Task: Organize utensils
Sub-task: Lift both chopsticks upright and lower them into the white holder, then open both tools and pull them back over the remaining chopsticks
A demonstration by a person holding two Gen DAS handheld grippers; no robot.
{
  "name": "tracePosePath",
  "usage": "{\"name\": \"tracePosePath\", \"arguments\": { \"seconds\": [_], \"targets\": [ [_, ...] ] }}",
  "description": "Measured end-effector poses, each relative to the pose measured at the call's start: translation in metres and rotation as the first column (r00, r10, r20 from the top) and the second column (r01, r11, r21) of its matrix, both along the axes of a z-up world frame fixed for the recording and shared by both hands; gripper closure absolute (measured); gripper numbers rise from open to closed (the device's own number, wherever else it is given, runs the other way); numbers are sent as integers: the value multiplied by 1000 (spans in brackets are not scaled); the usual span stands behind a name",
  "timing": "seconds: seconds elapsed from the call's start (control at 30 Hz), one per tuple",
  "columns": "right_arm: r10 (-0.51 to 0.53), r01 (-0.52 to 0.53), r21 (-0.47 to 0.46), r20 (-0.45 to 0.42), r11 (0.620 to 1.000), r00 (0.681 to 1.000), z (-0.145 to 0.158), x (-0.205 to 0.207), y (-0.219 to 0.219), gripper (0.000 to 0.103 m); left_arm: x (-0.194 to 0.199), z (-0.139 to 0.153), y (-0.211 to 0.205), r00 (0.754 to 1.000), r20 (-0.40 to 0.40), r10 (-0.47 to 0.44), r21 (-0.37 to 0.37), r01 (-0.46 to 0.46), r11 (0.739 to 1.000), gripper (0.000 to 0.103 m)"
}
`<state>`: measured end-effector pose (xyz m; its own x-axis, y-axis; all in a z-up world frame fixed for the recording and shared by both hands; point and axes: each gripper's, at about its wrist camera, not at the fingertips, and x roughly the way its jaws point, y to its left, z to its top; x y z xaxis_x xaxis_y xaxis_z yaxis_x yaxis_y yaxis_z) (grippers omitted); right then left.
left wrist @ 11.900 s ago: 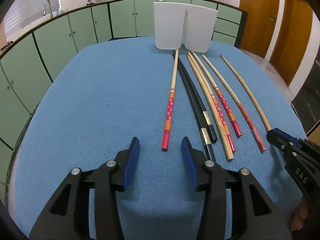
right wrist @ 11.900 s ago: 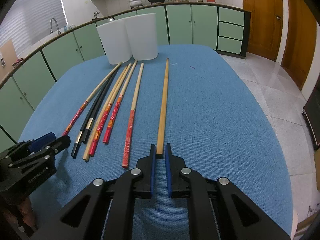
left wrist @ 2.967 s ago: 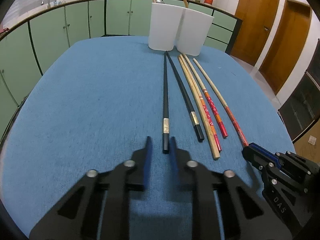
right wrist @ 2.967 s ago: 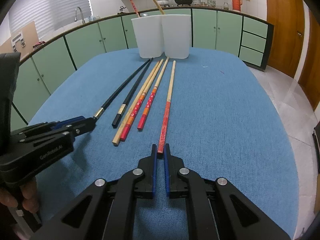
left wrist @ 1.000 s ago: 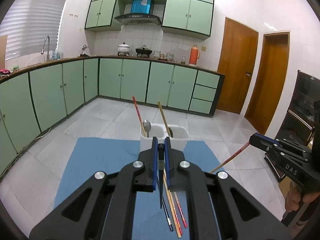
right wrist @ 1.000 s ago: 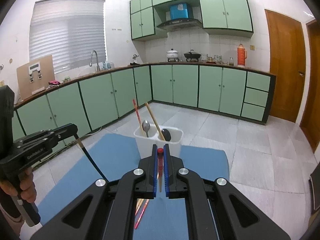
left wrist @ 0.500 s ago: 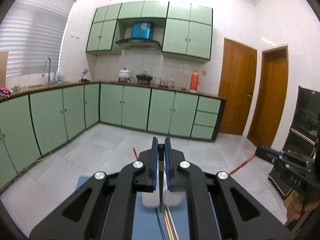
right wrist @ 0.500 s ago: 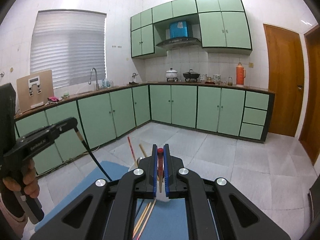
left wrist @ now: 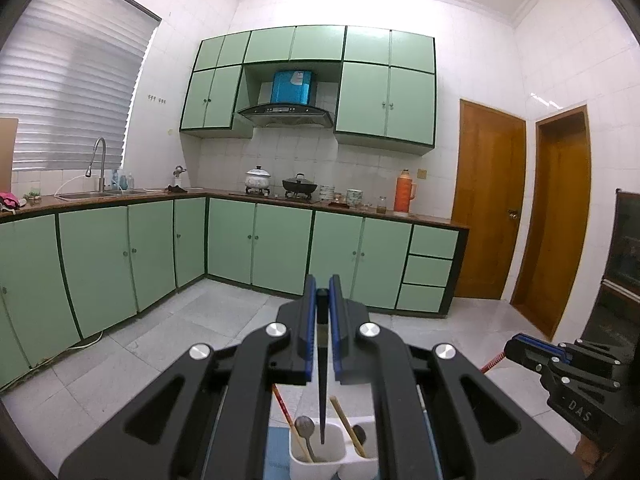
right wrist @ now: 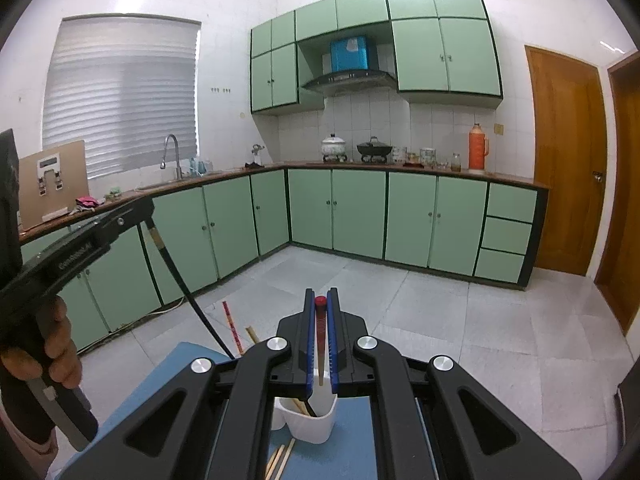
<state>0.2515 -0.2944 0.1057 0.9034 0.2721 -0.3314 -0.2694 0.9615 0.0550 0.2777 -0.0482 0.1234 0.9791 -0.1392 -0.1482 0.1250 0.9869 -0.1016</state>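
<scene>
- Black chopstick [left wrist: 322, 392]: clamped upright in the left gripper [left wrist: 321, 320], tip hanging just over the left compartment of the white holder [left wrist: 316, 465], beside a spoon [left wrist: 304, 426] and two chopsticks already standing inside.
- Red-ended chopstick [right wrist: 319, 340]: pinched in the right gripper [right wrist: 320, 316], jaws narrowed on it, tip pointing down over the right compartment [right wrist: 316, 420].
- Step in hand, by judgement: dropping both sticks into the holder.
- Next: lower tips past the rim, then spread jaws; watch the black tip near the spoon.
- More chopsticks [right wrist: 280, 458] left lying on the blue mat [right wrist: 352, 440].
</scene>
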Motion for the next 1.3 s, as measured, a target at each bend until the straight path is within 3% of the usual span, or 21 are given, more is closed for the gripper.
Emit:
{"name": "tracePosePath", "arguments": {
  "seconds": [0.33, 0.7, 0.8, 0.87, 1.03, 1.1, 1.3],
  "targets": [
    [4, -5, -16, -94, 1000, 996, -47, 42, 12, 97, 47, -57, -7, 994, -112, -1, 13, 3, 1000, 97],
    [25, -34, -47, -172, 998, 985, -80, 50, 24, 96, 51, -91, 8, 975, -223, -20, 2, 22, 1000, 95],
    [26, -32, -29, -170, 999, 985, -82, 45, 20, 84, 44, -90, 11, 975, -222, -26, -4, 26, 1000, 79],
    [11, -15, -24, -160, 1000, 987, -81, 40, 17, 67, 34, -87, 15, 978, -206, -23, -4, 22, 1000, 73],
    [-36, 36, 1, -109, 999, 993, -74, 16, 2, 57, 6, -80, 25, 984, -176, -8, -9, 7, 1000, 57],
    [-53, 54, 10, -91, 998, 994, -73, 4, -4, 52, -10, -81, 29, 987, -162, 1, -11, -3, 1000, 44],
    [-96, 97, 7, -41, 995, 995, -85, -45, -13, 24, -55, -93, 34, 988, -152, 20, 6, -20, 1000, 21]
  ]
}}
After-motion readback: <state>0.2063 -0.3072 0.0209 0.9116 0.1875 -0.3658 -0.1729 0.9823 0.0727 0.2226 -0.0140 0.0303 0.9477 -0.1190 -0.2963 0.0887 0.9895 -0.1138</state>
